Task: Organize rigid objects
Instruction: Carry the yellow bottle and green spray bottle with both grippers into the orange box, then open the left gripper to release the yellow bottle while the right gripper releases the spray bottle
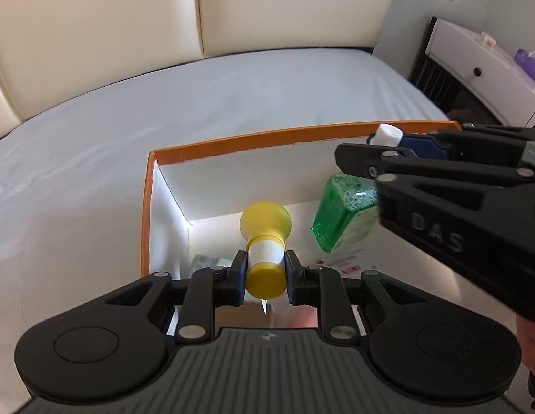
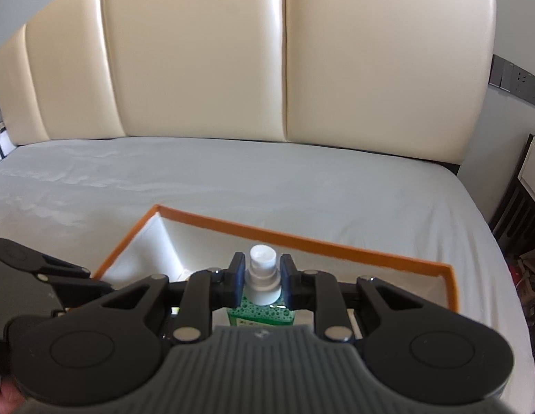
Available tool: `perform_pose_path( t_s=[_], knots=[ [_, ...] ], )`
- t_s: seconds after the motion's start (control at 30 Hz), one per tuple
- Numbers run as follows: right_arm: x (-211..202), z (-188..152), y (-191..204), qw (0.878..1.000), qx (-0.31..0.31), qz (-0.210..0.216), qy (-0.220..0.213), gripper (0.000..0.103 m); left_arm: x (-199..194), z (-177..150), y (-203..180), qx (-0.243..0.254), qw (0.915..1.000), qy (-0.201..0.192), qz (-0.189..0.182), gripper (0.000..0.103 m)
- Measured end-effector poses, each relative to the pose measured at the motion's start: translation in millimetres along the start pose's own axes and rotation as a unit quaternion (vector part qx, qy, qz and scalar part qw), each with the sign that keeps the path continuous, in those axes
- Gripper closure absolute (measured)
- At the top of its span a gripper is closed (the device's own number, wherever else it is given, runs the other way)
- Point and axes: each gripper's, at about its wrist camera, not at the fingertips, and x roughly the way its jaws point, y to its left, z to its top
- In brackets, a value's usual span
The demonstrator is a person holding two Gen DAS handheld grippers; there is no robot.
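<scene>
left wrist: left gripper (image 1: 265,277) clamped on yellow-white bottle (image 1: 265,241), lower centre, over open orange-rimmed box (image 1: 267,136) on grey bed sheet (image 1: 95,158); right gripper (image 1: 388,145) at right edge pinching green bottle (image 1: 343,214) by its white cap | right wrist: right gripper (image 2: 262,276) closed on green bottle (image 2: 260,314) neck, lower centre, above box (image 2: 302,238); cream headboard (image 2: 233,51) behind

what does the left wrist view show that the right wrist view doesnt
Only the left wrist view shows the yellow bottle held in the left gripper, small packets on the box floor, and a white cabinet. Only the right wrist view shows the full headboard. Both show the orange-rimmed box, the green bottle in the right gripper, and the bed sheet.
</scene>
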Motion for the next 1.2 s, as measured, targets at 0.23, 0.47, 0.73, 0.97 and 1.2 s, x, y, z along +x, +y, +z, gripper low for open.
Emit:
perform_pose_path(
  t_s=[0.23,0.47,0.73,0.97,1.2],
  knots=[
    [38,4,3,1.0,0.003,-0.002,0.013,0.083,25,7,18,-0.03,0.9989,0.033,-0.013,0.079],
    [61,9,-6,0.998,0.049,0.022,0.044,0.083,30,13,27,-0.044,0.9982,0.033,-0.021,0.079],
    [66,12,-6,0.996,0.046,0.031,0.065,0.083,34,10,26,-0.046,0.9983,0.024,-0.026,0.073],
    [62,16,1,0.996,0.03,0.038,0.069,0.079,30,8,18,-0.04,0.998,0.008,-0.048,0.033],
    [59,16,7,0.997,0.014,0.037,0.071,0.068,22,4,15,-0.039,0.9978,-0.005,-0.054,0.025]
  ],
)
